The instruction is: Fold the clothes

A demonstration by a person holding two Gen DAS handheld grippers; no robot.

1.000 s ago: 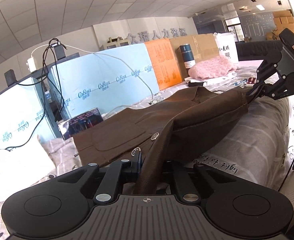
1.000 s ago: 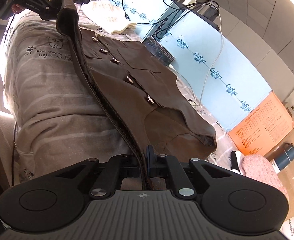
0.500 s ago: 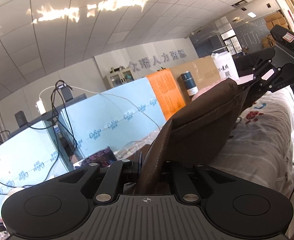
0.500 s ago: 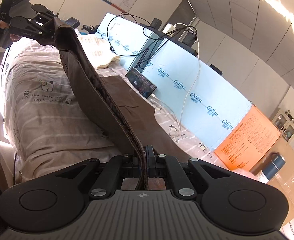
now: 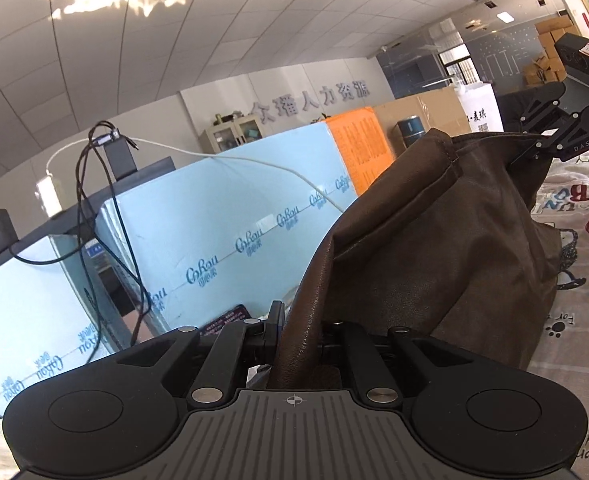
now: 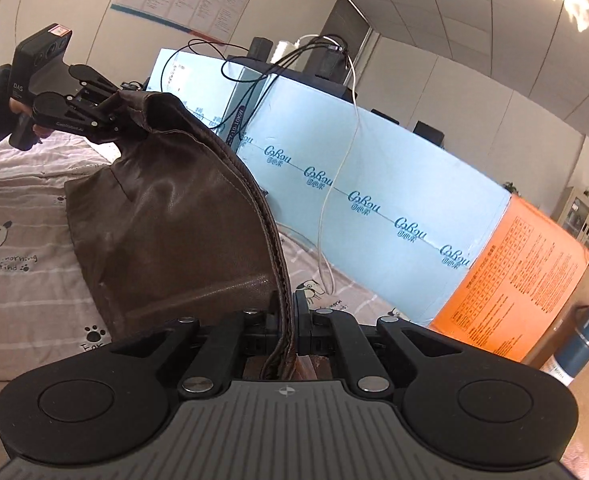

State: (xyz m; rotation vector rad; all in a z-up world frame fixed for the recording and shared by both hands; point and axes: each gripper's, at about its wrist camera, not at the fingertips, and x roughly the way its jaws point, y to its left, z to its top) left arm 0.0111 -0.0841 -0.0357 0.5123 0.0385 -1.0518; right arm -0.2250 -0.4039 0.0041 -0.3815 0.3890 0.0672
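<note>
L gripper (image 5: 294, 330) was clamped on one edge of the dark brown leather-look jacket (image 5: 434, 248); R gripper (image 6: 288, 320) pinched its stitched hem. I held the garment raised betw. both, hanging over the striped printed bedsheet (image 6: 10, 248), light-blue foam boards (image 6: 374, 184) behind

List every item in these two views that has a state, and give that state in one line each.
Brown jacket: lifted, hanging between both grippers.
Left gripper: shut on the jacket's edge.
Right gripper: shut on the jacket's seamed edge.
Printed bedsheet: spread flat.
Blue flask: upright, lid on.
</note>
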